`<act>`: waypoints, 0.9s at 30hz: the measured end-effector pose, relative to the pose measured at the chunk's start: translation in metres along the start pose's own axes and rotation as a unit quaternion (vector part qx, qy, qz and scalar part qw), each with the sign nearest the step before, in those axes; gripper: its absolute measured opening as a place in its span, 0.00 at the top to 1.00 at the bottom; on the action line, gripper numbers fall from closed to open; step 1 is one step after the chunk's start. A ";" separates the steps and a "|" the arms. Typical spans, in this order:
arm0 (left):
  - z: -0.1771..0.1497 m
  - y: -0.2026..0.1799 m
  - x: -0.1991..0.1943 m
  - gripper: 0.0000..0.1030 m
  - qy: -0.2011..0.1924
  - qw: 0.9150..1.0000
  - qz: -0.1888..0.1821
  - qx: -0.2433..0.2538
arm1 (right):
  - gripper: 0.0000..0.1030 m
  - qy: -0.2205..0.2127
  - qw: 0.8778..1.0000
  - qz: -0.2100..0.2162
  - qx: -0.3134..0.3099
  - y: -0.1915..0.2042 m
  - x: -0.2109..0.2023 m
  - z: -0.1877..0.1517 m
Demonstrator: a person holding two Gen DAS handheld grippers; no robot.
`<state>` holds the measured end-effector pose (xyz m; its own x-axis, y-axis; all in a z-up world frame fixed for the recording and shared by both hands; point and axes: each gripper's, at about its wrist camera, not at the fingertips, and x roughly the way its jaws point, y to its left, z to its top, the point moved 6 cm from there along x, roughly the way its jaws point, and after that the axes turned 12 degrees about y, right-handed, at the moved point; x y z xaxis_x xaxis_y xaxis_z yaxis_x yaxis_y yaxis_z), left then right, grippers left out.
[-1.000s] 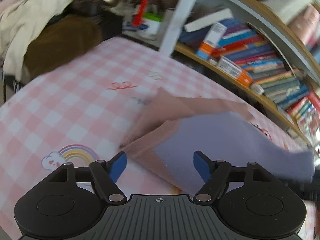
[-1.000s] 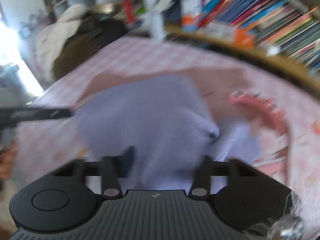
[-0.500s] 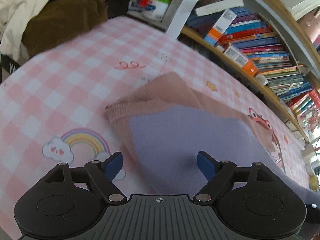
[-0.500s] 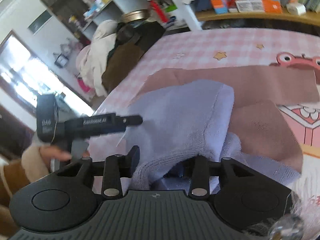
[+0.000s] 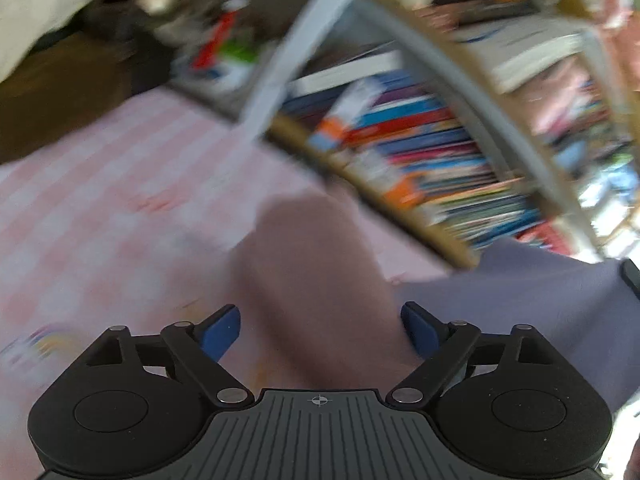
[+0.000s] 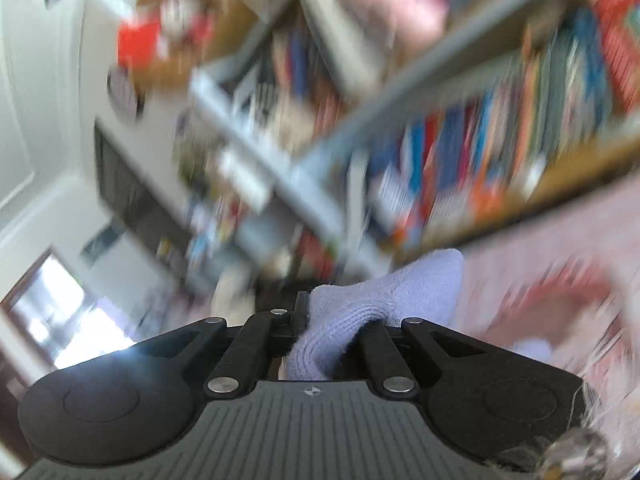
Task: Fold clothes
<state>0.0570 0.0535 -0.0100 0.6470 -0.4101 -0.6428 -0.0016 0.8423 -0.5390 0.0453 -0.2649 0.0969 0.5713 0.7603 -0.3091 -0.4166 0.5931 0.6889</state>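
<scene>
Left gripper [image 5: 320,330], lower centre: fingers apart over the pink-and-lilac garment [image 5: 316,280]. Right gripper [image 6: 340,316]: fingers clamped on its lilac cuff [image 6: 384,300]. Bookshelf [image 5: 420,148] behind, blurred.

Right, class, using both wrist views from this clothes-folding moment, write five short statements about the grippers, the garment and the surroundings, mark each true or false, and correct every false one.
1. The right gripper is shut on the lilac knit fabric. True.
2. The left gripper is clamped on the garment. False: its blue fingertips stand wide apart, with the dusty pink fabric between them, unclamped.
3. The bedsheet is pink and white checked. True.
4. The bookshelf stands bare. False: it holds rows of colourful books.
5. The bedsheet is plain blue. False: it is pink check.
</scene>
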 end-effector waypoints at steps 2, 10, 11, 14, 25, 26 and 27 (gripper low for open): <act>0.009 -0.023 0.001 0.13 -0.011 0.999 -0.012 0.034 | 0.96 -0.058 0.998 -0.027 -0.013 0.002 -0.038 0.028; 0.018 -0.036 -0.002 0.13 -0.024 0.997 -0.023 0.066 | 0.96 -0.099 0.990 -0.039 -0.091 0.044 -0.063 0.061; 0.018 -0.030 -0.002 0.13 -0.024 0.998 -0.020 0.057 | 0.96 -0.071 0.993 -0.042 -0.088 0.041 -0.048 0.050; 0.015 -0.010 -0.006 0.13 -0.023 0.999 -0.010 0.028 | 0.96 0.014 0.996 -0.050 -0.079 0.035 -0.003 0.015; -0.004 0.017 0.000 0.13 0.023 0.999 0.032 0.031 | 0.93 0.340 0.933 -0.110 0.039 -0.034 0.158 -0.181; -0.005 0.018 0.000 0.13 0.026 0.998 0.038 0.034 | 0.91 0.346 0.931 -0.112 0.036 -0.033 0.162 -0.187; -0.006 0.020 0.000 0.13 0.029 0.998 0.042 0.035 | 0.89 0.350 0.929 -0.117 0.026 -0.029 0.164 -0.190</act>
<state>0.0520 0.0686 -0.0241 0.6021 -0.3538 -0.7157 0.0006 0.8966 -0.4428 0.0167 -0.1069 -0.0986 0.0356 0.6085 -0.7927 -0.2933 0.7647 0.5738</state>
